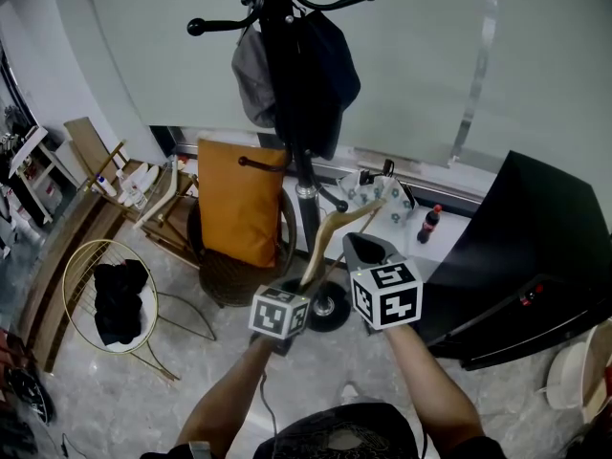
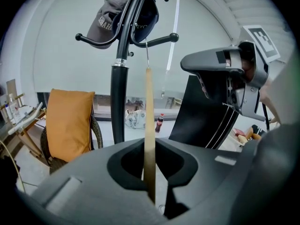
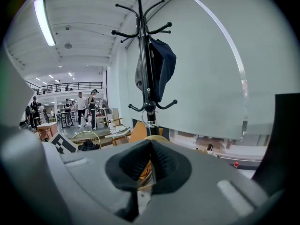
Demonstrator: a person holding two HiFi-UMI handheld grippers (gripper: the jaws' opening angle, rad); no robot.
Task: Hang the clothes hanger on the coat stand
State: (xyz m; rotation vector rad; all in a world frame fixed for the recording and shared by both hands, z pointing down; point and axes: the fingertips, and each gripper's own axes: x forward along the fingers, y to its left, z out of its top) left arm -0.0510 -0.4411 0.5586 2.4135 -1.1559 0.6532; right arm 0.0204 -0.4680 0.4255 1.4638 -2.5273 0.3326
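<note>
A black coat stand (image 1: 287, 84) rises ahead of me, with a grey cap (image 1: 251, 79) and a dark cap (image 1: 330, 65) hung on its upper arms. My left gripper (image 1: 308, 277) is shut on one end of a pale wooden clothes hanger (image 1: 330, 228), which slants up towards the stand. In the left gripper view the hanger (image 2: 149, 116) stands edge-on between the jaws, its metal hook (image 2: 146, 54) near a lower arm of the stand (image 2: 119, 78). My right gripper (image 1: 368, 245) is shut beside the hanger, apart from it. The right gripper view shows wood (image 3: 155, 138) just past its tips.
An orange cushion (image 1: 239, 199) leans in a wicker chair left of the stand's round base (image 1: 330, 309). A wire basket (image 1: 110, 295) holds black cloth at the left. A black cabinet (image 1: 535, 247) stands at the right, a cola bottle (image 1: 430, 223) beside it.
</note>
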